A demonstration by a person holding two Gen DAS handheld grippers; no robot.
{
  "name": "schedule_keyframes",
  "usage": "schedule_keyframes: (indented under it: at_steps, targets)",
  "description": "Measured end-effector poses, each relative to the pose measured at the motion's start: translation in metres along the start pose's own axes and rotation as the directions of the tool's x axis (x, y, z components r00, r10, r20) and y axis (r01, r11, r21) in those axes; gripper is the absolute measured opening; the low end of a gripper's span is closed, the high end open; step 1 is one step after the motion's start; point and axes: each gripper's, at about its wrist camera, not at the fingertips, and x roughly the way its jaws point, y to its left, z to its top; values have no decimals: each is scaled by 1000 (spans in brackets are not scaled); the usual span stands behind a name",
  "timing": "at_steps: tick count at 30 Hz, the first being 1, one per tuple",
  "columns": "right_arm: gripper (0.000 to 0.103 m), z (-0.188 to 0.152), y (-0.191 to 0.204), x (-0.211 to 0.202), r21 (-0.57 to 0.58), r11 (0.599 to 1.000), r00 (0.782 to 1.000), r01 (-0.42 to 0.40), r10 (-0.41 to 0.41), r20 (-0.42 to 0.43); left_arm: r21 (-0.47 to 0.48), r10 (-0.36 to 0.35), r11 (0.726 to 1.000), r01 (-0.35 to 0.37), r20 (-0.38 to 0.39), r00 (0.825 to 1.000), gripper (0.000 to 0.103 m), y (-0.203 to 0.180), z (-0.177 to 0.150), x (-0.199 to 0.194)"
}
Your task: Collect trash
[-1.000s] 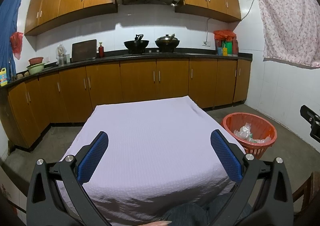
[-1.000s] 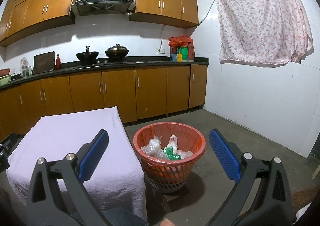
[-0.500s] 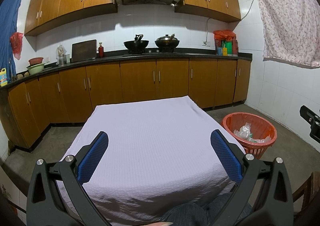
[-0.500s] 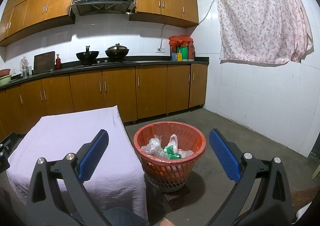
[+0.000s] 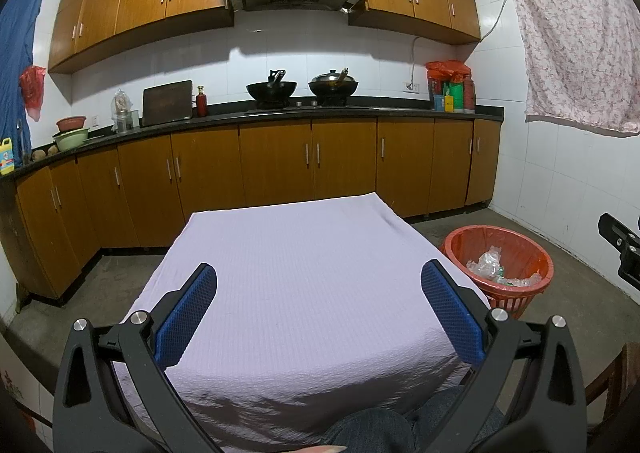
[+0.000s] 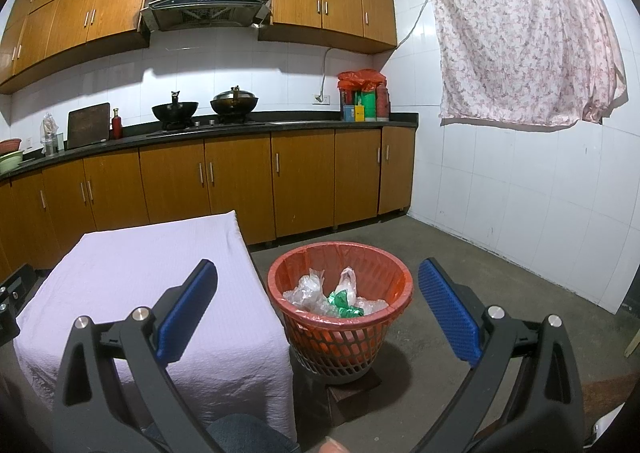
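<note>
A red mesh trash basket (image 6: pixel 340 317) with a red liner stands on the floor to the right of the table; the left wrist view shows the basket (image 5: pixel 500 267) too. Inside lie clear plastic scraps (image 6: pixel 308 293) and a green wrapper (image 6: pixel 342 301). My left gripper (image 5: pixel 319 313) hangs open over the near part of the lilac-clothed table (image 5: pixel 304 277), holding nothing. My right gripper (image 6: pixel 318 313) is open above and just short of the basket, its fingers empty. No loose trash shows on the cloth.
Brown kitchen cabinets (image 5: pixel 280 165) run along the back wall under a dark counter with two woks (image 5: pixel 302 87). A flowered cloth (image 6: pixel 524 41) hangs on the right wall. Bare concrete floor (image 6: pixel 480 253) lies around the basket. A person's knee (image 5: pixel 368 431) sits below.
</note>
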Motion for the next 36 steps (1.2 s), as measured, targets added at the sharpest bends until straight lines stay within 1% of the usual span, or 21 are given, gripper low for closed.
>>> schedule_keyframes:
  at_steps: [36]
  targets:
    - [99, 1, -3, 0, 2, 1000, 1000, -1, 1, -2, 1, 0, 1000, 1, -2, 1000, 101, -5, 0, -2]
